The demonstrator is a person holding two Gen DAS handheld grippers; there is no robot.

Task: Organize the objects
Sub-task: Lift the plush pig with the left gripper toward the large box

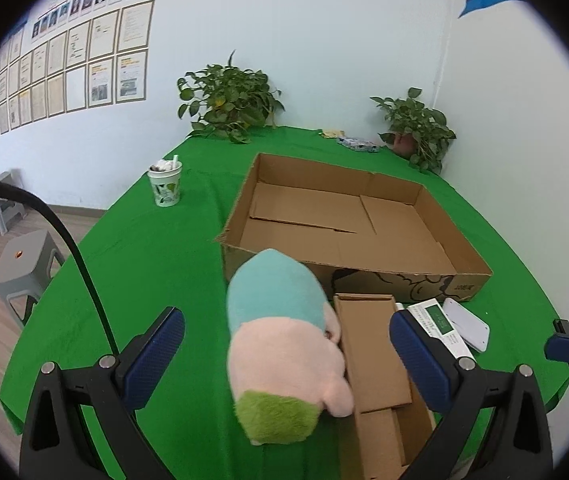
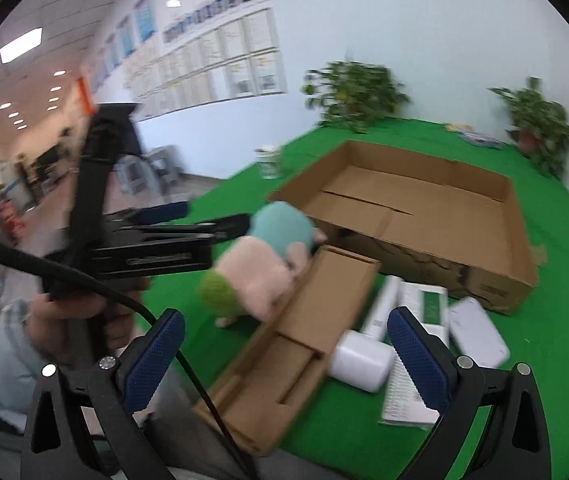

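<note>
A plush toy (image 1: 280, 344) in teal, pink and green lies on the green table between the fingers of my left gripper (image 1: 286, 356), which is open around it, not touching. A narrow cardboard insert (image 1: 376, 368) lies beside the toy. Behind it stands a large open cardboard box (image 1: 348, 220), empty. In the right wrist view my right gripper (image 2: 286, 356) is open and empty above the insert (image 2: 284, 356). The toy (image 2: 260, 264), the box (image 2: 416, 212) and the left gripper (image 2: 200, 224) show there too. White items (image 2: 360, 360) and a green-and-white carton (image 2: 424, 304) lie by the insert.
A patterned cup (image 1: 165, 184) stands on the left of the table. Two potted plants (image 1: 228, 100) (image 1: 416, 128) stand at the back edge, with a small packet (image 1: 358, 144) between them. A grey stool (image 1: 24, 268) stands on the floor to the left.
</note>
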